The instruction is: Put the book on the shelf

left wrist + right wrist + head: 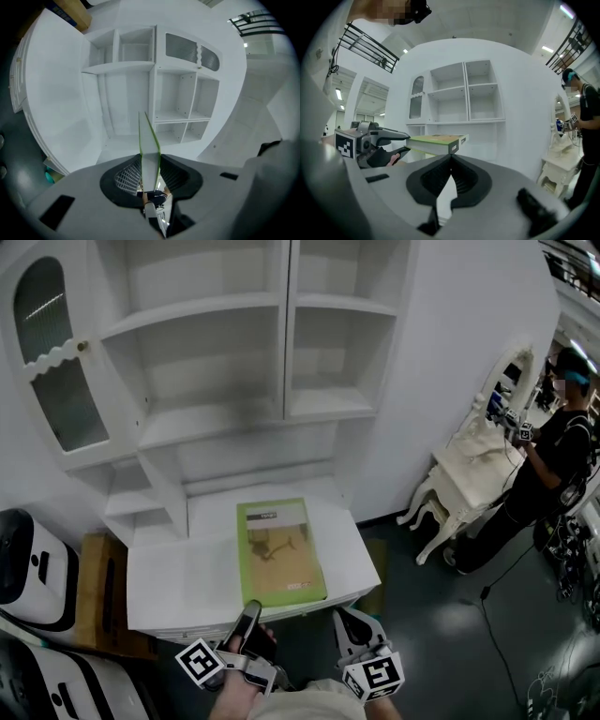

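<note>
A green-covered book (281, 554) lies flat in the air over the white counter (173, 582) of the shelf unit (244, 362). My left gripper (249, 613) is shut on the book's near edge. In the left gripper view the book (149, 140) stands edge-on between the pads of my left gripper (150, 161), pointing at the shelf unit (178, 103). The right gripper view shows the book (436, 140) held level by the left gripper (393, 143) in front of the shelves (464, 93). My right gripper (349, 620) hangs beside it, to the right, shut and holding nothing (451, 157).
The shelf unit has an arched glass door (52, 352) at upper left and several bare compartments. A person (553, 437) stands by a white dressing table (478, 470) at right. White machines (28, 568) and a wooden box (94, 587) sit at left.
</note>
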`<state>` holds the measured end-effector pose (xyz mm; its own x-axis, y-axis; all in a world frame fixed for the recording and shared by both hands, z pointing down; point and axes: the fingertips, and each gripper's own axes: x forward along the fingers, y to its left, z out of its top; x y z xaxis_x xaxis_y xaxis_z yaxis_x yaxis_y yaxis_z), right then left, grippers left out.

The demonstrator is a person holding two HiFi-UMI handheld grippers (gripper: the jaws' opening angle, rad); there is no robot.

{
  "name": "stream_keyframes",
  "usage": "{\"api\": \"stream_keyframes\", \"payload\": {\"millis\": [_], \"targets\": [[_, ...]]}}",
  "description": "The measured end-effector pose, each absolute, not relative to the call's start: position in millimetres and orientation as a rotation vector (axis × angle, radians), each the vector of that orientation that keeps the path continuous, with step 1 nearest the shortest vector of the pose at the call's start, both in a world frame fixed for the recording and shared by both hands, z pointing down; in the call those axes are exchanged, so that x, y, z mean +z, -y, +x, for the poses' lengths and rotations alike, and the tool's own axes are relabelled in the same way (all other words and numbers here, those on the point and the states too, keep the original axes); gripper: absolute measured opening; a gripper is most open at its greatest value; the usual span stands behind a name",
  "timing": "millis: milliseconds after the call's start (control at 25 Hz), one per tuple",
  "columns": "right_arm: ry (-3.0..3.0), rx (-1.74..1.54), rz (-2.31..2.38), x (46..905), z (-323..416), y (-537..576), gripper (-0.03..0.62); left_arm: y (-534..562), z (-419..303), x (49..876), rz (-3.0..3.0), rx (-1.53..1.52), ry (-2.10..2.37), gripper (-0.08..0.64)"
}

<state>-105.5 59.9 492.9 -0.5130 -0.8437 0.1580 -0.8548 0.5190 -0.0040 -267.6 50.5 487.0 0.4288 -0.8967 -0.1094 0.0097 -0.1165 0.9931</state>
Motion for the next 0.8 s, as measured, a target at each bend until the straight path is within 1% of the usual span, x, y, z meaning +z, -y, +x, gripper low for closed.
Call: {"api": "stream_keyframes", "payload": {"millis": [360,800], "targets": [[2.525,0.202,1.581,506,-108,-48,0.012,-28,-274,489,1.485,-0.87,0.788,0.129],[2.532,0.247,1.591,512,-84,-12,0.012,0,-243,478,1.492,-0.86,0.772,0.129]]}}
